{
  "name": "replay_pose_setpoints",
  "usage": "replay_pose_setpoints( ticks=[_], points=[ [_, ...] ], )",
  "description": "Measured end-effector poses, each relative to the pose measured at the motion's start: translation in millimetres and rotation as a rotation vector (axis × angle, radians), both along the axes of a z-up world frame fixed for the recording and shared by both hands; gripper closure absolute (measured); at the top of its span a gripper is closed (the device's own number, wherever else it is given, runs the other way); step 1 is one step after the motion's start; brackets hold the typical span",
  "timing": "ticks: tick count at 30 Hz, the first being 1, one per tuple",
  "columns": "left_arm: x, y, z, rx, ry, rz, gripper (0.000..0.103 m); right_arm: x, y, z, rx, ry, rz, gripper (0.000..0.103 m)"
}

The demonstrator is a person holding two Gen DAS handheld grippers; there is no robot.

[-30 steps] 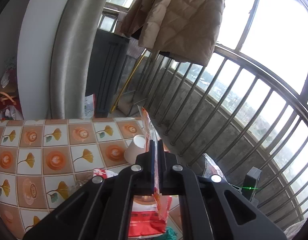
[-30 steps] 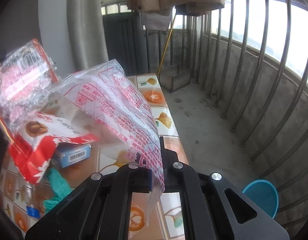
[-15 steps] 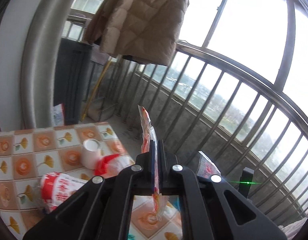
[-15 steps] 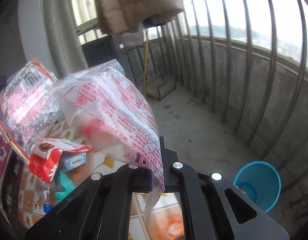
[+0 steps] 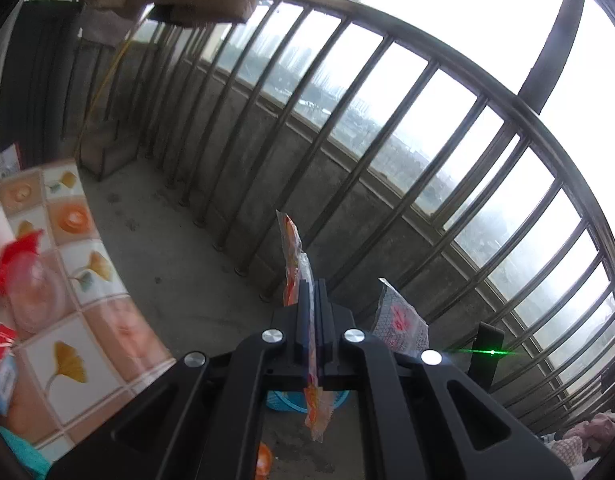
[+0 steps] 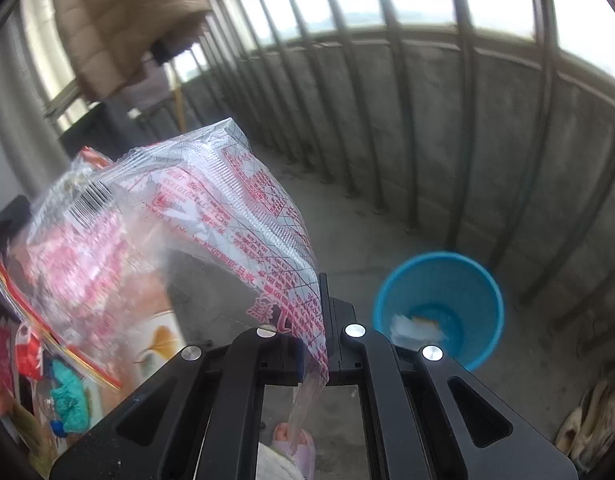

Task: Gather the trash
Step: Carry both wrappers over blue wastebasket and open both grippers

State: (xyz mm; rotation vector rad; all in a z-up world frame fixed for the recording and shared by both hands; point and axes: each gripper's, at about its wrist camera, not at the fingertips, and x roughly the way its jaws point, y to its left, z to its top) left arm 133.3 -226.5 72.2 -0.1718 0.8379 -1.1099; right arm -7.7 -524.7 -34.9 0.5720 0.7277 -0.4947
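Left gripper (image 5: 312,292) was clamped tight on a thin orange wrapper (image 5: 295,264), held edge-on with its long axis upright, one end poking above the fingers and the other dangling below them. Right gripper (image 6: 321,292) was pinched shut on a corner of a clear bag (image 6: 179,232) printed in red, which billowed up and to the left, its long axis slanting. Both hung past the tabletop's (image 5: 67,216) edge, over the concrete floor. A blue bin (image 6: 439,304) stood on the floor by the railing (image 6: 471,120), holding a few pale scraps at its bottom.
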Motion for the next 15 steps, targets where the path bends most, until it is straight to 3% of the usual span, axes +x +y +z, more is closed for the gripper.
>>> replay_pose_setpoints(
  ticks=[5, 8, 15],
  points=[
    [-2, -88, -55, 0.091, 0.115, -0.072, 0.101, -6, -43, -43, 0.086, 0.091, -0.066, 0.099],
    [-1, -151, -99, 0.157, 0.242, -0.118, 0.101, -8, -70, -76, 0.158, 0.138, -0.108, 0.099],
    [-10, -250, -167, 0.313, 0.285, -0.176, 0.101, -12, -130, -138, 0.272, 0.188, -0.223, 0.094]
  ],
)
